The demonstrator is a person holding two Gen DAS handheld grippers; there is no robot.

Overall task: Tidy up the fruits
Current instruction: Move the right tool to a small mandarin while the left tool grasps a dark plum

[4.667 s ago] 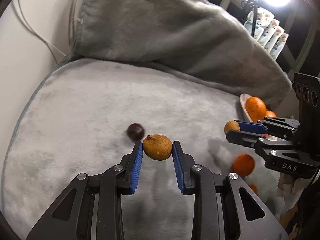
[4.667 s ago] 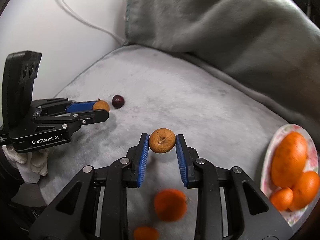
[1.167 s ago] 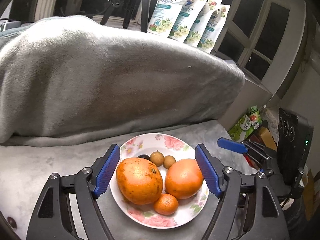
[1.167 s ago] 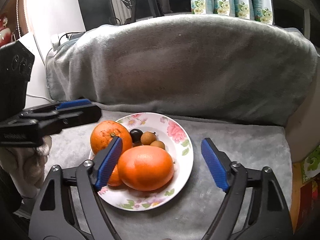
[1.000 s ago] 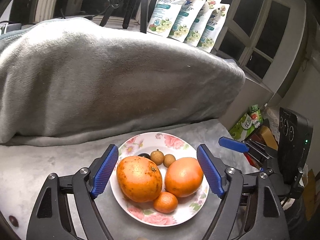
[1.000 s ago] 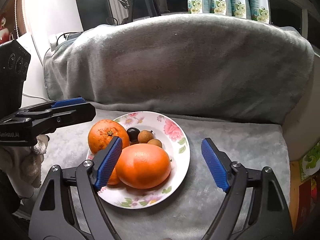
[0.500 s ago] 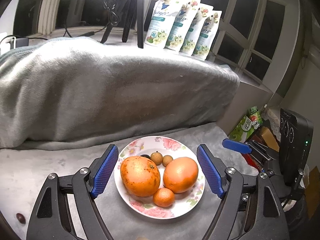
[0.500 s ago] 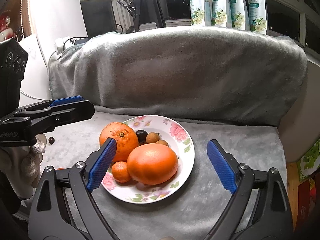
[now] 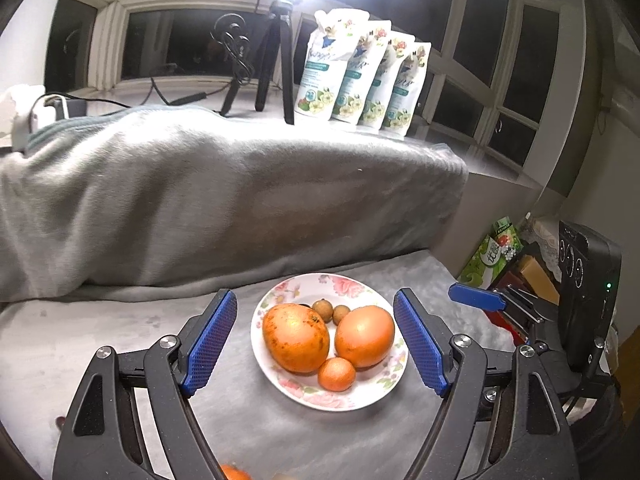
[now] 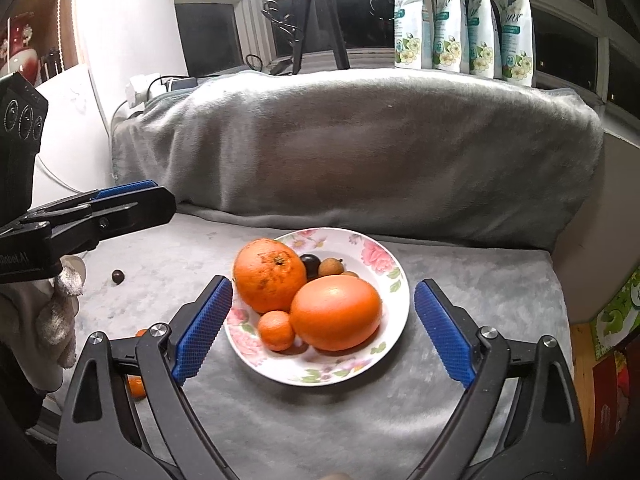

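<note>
Both claws released, nothing gripped: left claw (image 9: 314,344), right claw (image 10: 322,330) whose jaws just widened. Plate (image 10: 390,304) of oranges (image 10: 335,312) ahead; blanket (image 10: 360,148) at 12 o'clock, loose berry (image 10: 117,276) at 9 o'clock.

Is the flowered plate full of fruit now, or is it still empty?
Partly full. The flowered plate holds two large oranges, a small orange, a dark fruit and small brown fruits; bare rim remains.

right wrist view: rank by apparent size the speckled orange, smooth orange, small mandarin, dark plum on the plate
1-2. smooth orange and speckled orange: alike; the smooth one sits nearer the camera, so unranked.
3. small mandarin
4. dark plum, partly hidden behind the speckled orange.
</note>
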